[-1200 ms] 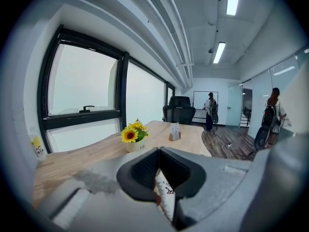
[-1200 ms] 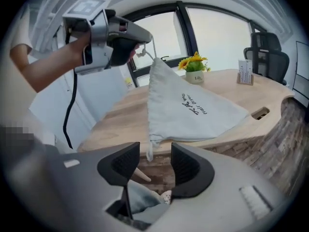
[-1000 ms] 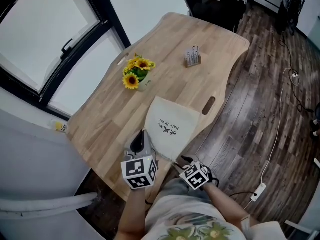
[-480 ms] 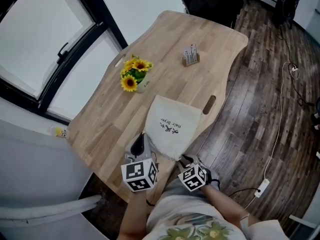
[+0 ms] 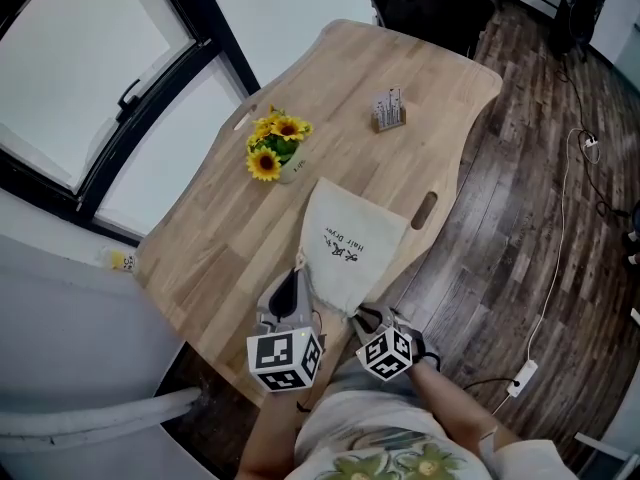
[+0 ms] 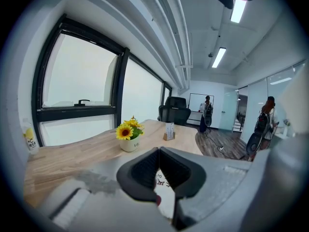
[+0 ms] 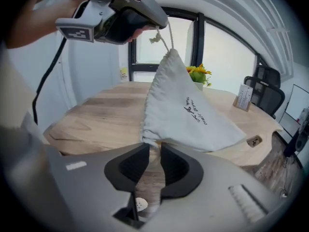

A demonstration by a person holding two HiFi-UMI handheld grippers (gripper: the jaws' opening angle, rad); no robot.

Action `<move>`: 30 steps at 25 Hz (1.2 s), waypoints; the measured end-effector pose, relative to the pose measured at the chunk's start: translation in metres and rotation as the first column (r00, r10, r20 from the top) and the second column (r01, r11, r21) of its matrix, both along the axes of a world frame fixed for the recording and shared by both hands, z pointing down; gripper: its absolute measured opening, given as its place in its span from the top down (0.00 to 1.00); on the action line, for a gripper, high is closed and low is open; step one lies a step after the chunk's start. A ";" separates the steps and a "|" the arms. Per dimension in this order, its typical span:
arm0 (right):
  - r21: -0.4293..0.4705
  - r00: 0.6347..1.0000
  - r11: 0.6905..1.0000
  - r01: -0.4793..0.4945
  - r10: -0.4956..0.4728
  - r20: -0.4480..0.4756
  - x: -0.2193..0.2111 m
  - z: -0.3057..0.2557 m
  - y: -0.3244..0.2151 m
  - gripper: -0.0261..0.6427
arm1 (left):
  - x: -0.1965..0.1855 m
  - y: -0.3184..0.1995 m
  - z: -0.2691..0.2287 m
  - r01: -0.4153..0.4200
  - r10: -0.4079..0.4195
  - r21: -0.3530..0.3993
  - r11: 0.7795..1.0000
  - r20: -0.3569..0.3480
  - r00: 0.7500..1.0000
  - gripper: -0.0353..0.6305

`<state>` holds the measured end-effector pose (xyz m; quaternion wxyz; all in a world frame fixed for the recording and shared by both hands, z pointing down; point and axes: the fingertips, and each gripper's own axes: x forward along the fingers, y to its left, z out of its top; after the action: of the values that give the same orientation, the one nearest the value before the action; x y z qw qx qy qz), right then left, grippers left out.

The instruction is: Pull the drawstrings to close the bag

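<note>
Bag (image 5: pixel 352 253) sits on table (image 5: pixel 220 238) near its edge, long axis running away from the person; cream cloth, dark print, mouth end nearest. Left gripper (image 7: pixel 159 25) is pinched on drawstring (image 7: pixel 169 36), tenting that mouth corner up. Right gripper (image 7: pixel 154 151) is closer to the low corner, which lies just at its tips; its jaws have just been closing, a narrow gap shows, no grip yet.

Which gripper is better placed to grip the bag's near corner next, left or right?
Right. The right gripper, jaws just closing, straddles the bag at its gathered corner; the left gripper is shut on the drawstring.
</note>
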<state>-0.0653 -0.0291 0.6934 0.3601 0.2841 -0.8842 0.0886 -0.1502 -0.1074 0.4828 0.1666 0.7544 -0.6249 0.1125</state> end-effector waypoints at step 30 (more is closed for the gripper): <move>0.293 0.743 0.685 -0.667 0.643 0.186 0.172 -0.136 -0.088 0.93 | -0.044 0.004 0.002 0.143 -0.142 0.005 0.990 -0.018 0.990 0.93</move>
<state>0.1070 -0.1175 0.5574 0.2192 0.6354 -0.7374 0.0665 -0.1942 -0.1032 0.4847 0.1772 0.7093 -0.6761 0.0919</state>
